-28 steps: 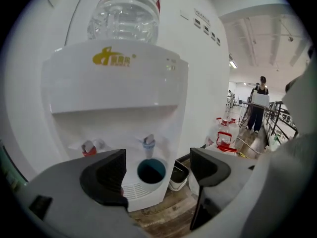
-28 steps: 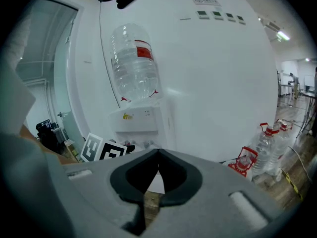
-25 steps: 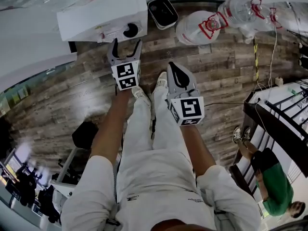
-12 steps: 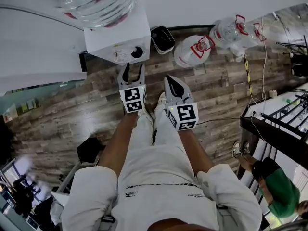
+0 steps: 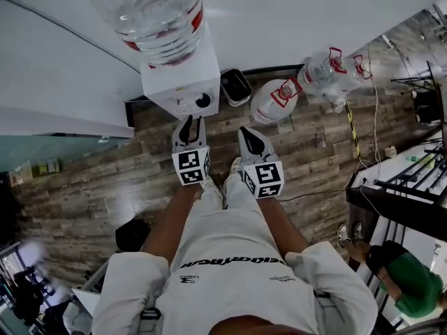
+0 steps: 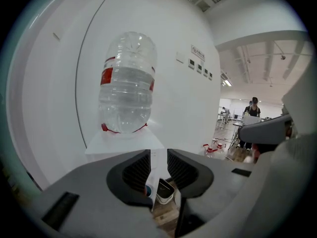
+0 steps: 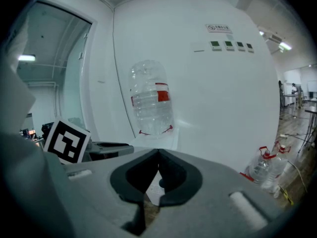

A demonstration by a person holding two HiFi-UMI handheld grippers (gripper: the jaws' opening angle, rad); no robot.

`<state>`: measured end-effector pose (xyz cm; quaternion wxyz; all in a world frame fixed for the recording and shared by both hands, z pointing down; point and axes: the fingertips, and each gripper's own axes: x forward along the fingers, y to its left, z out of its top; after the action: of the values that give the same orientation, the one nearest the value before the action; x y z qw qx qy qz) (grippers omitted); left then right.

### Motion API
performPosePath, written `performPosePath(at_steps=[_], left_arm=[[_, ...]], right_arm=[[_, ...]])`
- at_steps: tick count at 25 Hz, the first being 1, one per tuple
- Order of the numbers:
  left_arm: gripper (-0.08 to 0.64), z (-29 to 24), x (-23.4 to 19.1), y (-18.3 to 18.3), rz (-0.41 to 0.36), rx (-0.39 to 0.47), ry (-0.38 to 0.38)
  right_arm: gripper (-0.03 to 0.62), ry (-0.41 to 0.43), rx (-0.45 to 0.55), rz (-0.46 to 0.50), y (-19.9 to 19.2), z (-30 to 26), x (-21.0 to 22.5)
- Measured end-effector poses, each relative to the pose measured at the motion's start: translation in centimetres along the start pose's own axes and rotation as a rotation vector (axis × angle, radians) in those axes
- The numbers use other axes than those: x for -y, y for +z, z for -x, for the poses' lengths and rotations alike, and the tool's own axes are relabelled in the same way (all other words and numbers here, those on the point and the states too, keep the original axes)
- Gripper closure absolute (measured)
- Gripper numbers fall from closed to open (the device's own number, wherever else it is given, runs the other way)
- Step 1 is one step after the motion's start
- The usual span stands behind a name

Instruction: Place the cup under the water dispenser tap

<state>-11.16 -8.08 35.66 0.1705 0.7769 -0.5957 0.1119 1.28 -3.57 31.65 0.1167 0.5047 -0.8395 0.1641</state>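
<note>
The bottle (image 5: pixel 157 16) at top centre is cut off. The left gripper (image 5: pixel 190 121), empty, narrow and just closing, hides most of the dispenser (image 5: pixel 178 82) front. The right gripper (image 5: pixel 246 131) is closed, with spare bottles (image 5: pixel 276 100) at upper right.

The left gripper (image 5: pixel 190 123) and the right gripper (image 5: pixel 250 132) are held forward side by side on outstretched arms. The left jaws stand narrowly apart, empty, and have just been closing. The right jaws are together, gripping nothing.

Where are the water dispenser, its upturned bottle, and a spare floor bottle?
water dispenser (image 5: pixel 176 84): head view, white casing.
upturned bottle (image 5: pixel 157 9): head view, clear side.
spare floor bottle (image 5: pixel 323 72): head view, clear body.
</note>
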Motion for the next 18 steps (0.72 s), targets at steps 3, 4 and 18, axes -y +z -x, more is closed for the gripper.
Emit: performPosePath(at_steps=[3,4,18], left_arm=[[0.482,2.0,0.7,1.9,0.007,0.015,-0.006],[0.495,2.6,0.9,2.5,0.008,0.021,-0.007],[0.561,7.6,4.1,8.1,-0.023,0.093,-0.056]], right_arm=[[0.594,0.008,0.010,-0.001,1.1,0.8,-0.6],[0.594,0.009,0.016,-0.001,1.5,1.0,-0.8],[0.594,0.028,0.123,0.024,7.3,3.3,-2.3]])
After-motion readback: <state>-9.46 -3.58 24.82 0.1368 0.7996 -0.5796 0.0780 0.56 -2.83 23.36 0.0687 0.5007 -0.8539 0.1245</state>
